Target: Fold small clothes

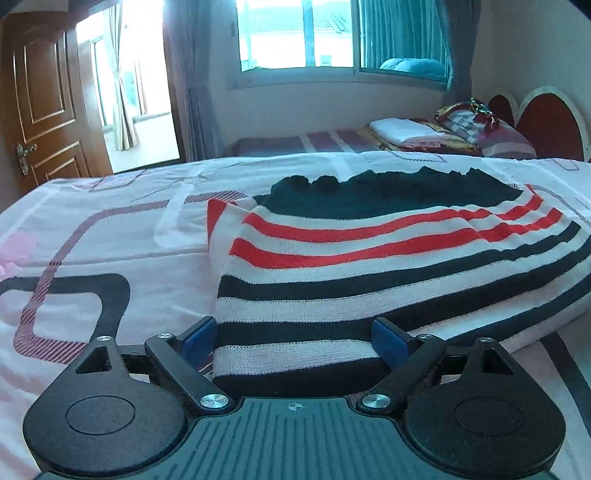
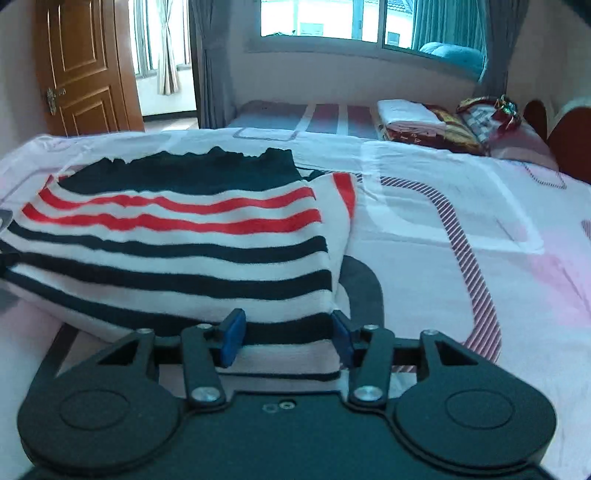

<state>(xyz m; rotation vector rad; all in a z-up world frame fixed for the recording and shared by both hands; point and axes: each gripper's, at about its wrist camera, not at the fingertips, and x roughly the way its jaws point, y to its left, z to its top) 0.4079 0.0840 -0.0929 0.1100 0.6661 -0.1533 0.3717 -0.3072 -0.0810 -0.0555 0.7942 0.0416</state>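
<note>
Striped knit garment (image 1: 388, 266), white with red and dark bands, lies partly folded on a pink patterned bedsheet (image 1: 92, 236). Left gripper (image 1: 295, 341) has its blue-padded fingers (image 1: 199, 338) spread wide, straddling the garment's near left corner; whether the pads press the cloth is unclear. Right gripper (image 2: 286, 339) is also open, a little narrower, its fingers (image 2: 232, 334) either side of the near right corner. Behind stand a second bed (image 2: 295, 114), a window (image 2: 321, 18) and a wooden door (image 2: 81, 62)

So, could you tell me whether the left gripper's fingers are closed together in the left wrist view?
No, the left gripper is open, its blue pads standing either side of the striped sweater.
</note>
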